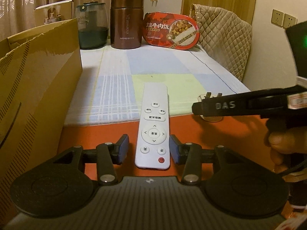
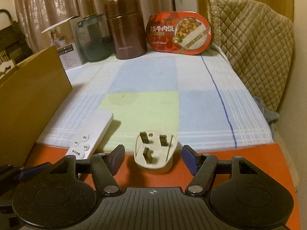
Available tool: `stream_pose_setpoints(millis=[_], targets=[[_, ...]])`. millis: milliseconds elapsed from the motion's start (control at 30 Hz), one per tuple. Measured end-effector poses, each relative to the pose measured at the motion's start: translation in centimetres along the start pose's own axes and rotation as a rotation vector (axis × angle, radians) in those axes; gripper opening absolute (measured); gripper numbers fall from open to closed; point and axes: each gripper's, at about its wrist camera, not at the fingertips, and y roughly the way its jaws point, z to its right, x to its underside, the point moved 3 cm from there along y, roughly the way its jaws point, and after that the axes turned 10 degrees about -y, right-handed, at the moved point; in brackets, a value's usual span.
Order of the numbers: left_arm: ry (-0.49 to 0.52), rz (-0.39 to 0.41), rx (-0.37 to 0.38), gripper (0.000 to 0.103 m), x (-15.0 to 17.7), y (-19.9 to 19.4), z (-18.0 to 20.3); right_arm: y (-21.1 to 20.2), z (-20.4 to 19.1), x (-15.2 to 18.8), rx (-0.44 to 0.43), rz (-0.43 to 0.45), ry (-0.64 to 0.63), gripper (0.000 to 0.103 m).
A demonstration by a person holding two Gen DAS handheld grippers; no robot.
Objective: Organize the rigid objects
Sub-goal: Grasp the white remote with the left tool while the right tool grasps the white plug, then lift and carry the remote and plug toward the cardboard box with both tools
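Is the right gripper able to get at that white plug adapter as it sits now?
Probably yes. The white plug adapter lies prongs-up between the right gripper pads, which stand apart from it, and nothing blocks them.

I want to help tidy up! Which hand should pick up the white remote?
Left, probably. Its tool already sits around the remote, a pad on each side, not quite touching. The right tool is lined up on the plug instead.

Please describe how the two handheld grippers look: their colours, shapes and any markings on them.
Both grippers are black, with two round discs at the base, hinged link arms with silver pins, and blue pads on the fingers. The left gripper and the right gripper each have a ribbed grey plate with a small crosshair mark. Seen from the side, the right one bears white letters "DAS" and a green light.
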Motion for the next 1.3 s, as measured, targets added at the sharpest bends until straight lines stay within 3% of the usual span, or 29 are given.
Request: stream_pose_setpoints(millis=[100, 133, 533, 867, 933, 967, 1300], targets=[[0.019, 0.007, 0.003, 0.040, -0.1, 0.1, 0.1, 0.6, -0.5, 0.0, 0.025, 0.010, -0.044, 0.056], [0.023, 0.007, 0.005, 0.040, -0.2, 0.2, 0.2, 0.7, -0.6, -0.1, 0.038, 0.013, -0.058, 0.045], [0.049, -0.029, -0.036, 0.042, -1.5, 3.1, 1.5, -1.1, 1.2, -1.3, 0.030, 0.030, 0.061, 0.045], [0.021, -0.034, -0.100, 0.042, -2.9, 4.9, 2.3, -1.4, 1.1, -1.3, 0.020, 0.031, 0.065, 0.045], [0.010, -0.040, -0.108, 0.042, -3.0, 4.8, 2.3, -1.5, 1.0, -1.3, 0.018, 0.033, 0.067, 0.045], [0.010, -0.043, -0.111, 0.036, -2.9, 4.7, 2.4, -1.6, 1.0, -1.4, 0.017, 0.034, 0.069, 0.045], [-0.012, -0.073, -0.052, 0.034, -1.5, 1.6, 2.8, -4.1, 0.8, -2.1, 0.017, 0.061, 0.073, 0.045]])
